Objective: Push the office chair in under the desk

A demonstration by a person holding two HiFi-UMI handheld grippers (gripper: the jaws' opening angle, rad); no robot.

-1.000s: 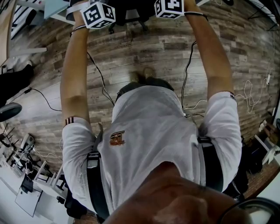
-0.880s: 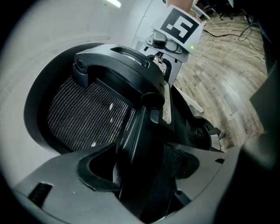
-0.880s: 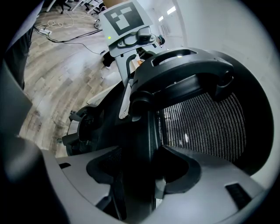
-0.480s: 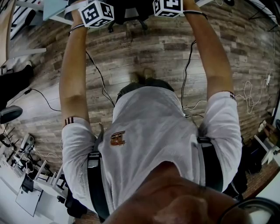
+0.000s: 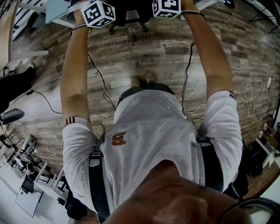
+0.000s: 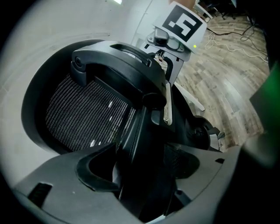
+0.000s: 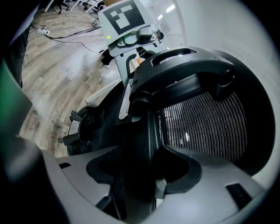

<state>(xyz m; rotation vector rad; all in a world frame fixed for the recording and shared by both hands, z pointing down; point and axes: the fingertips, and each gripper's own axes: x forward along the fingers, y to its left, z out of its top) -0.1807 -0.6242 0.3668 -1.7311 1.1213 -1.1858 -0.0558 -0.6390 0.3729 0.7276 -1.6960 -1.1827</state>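
Observation:
A black office chair fills both gripper views, its mesh backrest (image 6: 85, 116) (image 7: 205, 124) topped by a curved black bar (image 6: 116, 59) (image 7: 183, 65). My left gripper (image 6: 140, 164) is shut on the backrest's upright frame edge, which runs between its jaws. On the other side of the same frame, my right gripper (image 7: 142, 173) is shut as well. In the head view both arms stretch forward, and only the marker cubes (image 5: 98, 13) (image 5: 167, 8) show, above the chair's wheeled base (image 5: 129, 18). A pale desk corner (image 5: 54, 8) lies at the top left.
The floor is wood planks (image 5: 153, 48) with black cables (image 5: 99, 76) (image 5: 187, 65) trailing across it. A dark object (image 5: 15, 83) sits at the left and white racks (image 5: 30, 175) stand at the lower left. A white wall lies behind the chair (image 6: 52, 30).
Both marker cubes and the chair base have slid slightly toward the top of the head view, and the floor has shifted as the person edges forward. Both grips are unchanged.

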